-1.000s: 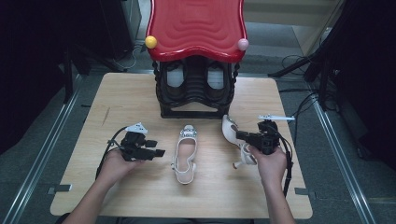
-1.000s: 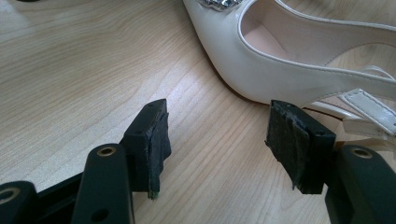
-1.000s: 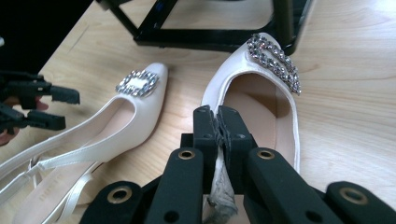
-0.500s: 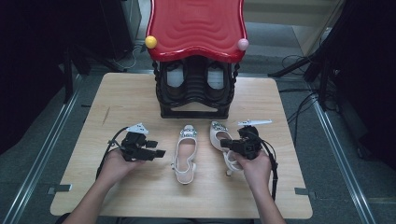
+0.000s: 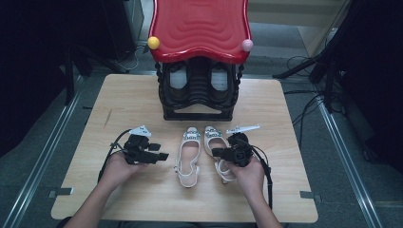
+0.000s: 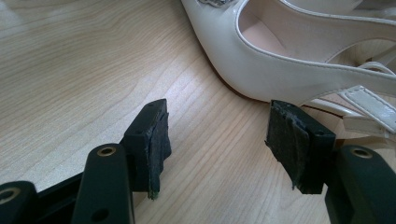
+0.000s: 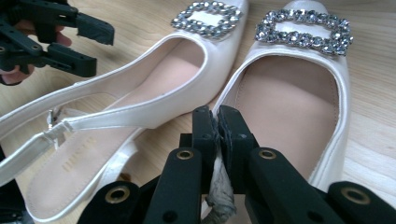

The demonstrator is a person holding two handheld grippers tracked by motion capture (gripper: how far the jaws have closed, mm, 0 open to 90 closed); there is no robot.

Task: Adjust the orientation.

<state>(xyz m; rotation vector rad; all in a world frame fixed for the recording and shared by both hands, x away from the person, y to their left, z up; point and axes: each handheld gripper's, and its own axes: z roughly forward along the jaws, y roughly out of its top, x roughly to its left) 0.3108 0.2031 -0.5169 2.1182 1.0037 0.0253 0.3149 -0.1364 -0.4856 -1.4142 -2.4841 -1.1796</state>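
Note:
Two white slingback shoes with rhinestone buckles lie side by side on the wooden table [image 5: 119, 109], toes toward the rack. My right gripper [image 5: 216, 152] [image 7: 217, 116] is shut on the inner side rim of the right shoe [image 5: 215, 141] [image 7: 289, 107], with white material pinched between its pads. The left shoe [image 5: 189, 156] [image 7: 140, 93] [image 6: 280, 65] rests flat just beside it. My left gripper [image 5: 163, 156] [image 6: 219, 135] stands open to the left of the left shoe, its jaws low over bare wood with nothing between them. The left gripper [image 7: 88, 46] also appears beyond the left shoe.
A black rack with a red wavy top [image 5: 199, 28] stands at the table's back middle, a yellow ball [image 5: 153, 42] and a pink ball [image 5: 247, 45] at its corners. Cables [image 5: 304, 61] lie on the floor to the right. Bare wood lies at the left and front.
My right gripper has carried the right shoe leftward and down, from a tilted pose at the right to lying beside the left shoe. The left hand has stayed still.

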